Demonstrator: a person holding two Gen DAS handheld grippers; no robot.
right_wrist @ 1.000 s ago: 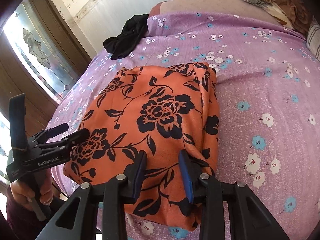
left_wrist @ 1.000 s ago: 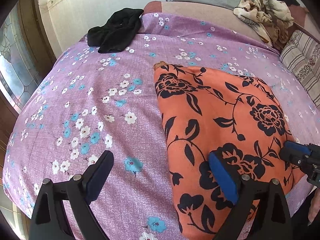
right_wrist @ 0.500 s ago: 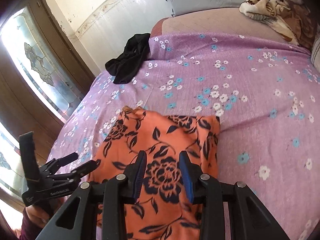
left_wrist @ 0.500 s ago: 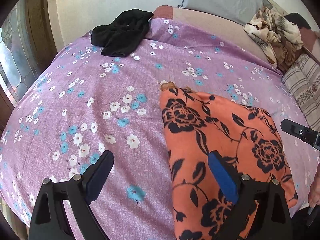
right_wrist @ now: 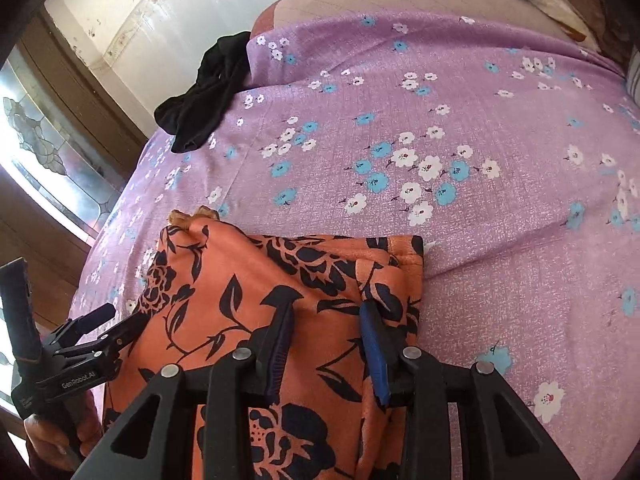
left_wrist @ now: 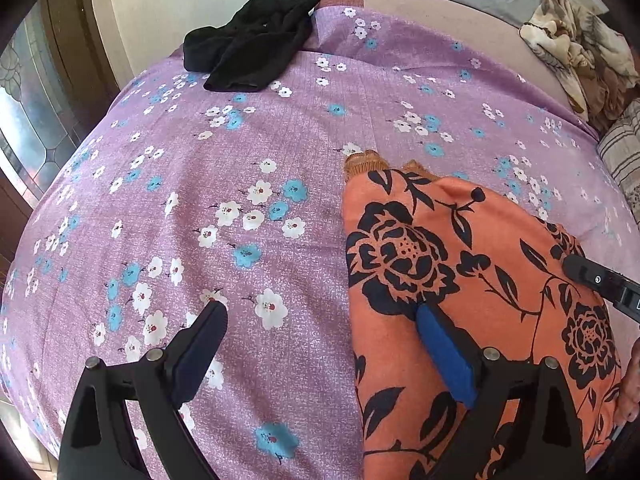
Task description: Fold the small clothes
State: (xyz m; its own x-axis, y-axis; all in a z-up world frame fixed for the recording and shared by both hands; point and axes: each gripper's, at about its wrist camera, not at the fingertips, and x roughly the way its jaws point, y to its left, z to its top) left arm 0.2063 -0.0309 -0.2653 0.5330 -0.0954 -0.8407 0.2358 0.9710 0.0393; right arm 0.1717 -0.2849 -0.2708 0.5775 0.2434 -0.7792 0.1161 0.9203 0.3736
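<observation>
An orange cloth with black flowers lies folded on the purple flowered bedsheet. It also shows in the right wrist view. My left gripper is open, its right finger over the cloth's left edge and its left finger over bare sheet. My right gripper is open with a narrow gap, hovering over the cloth near its right folded edge. It holds nothing. The left gripper shows in the right wrist view at the cloth's left side. The right gripper's tip shows in the left wrist view.
A black garment lies crumpled at the bed's far left corner, also in the right wrist view. A beige patterned blanket is heaped at the far right. A striped pillow sits at the right edge. A glass door stands left.
Both grippers have pulled back toward the near edge of the bed. The cloth now sits lower in both views. The jaw openings have not changed.
</observation>
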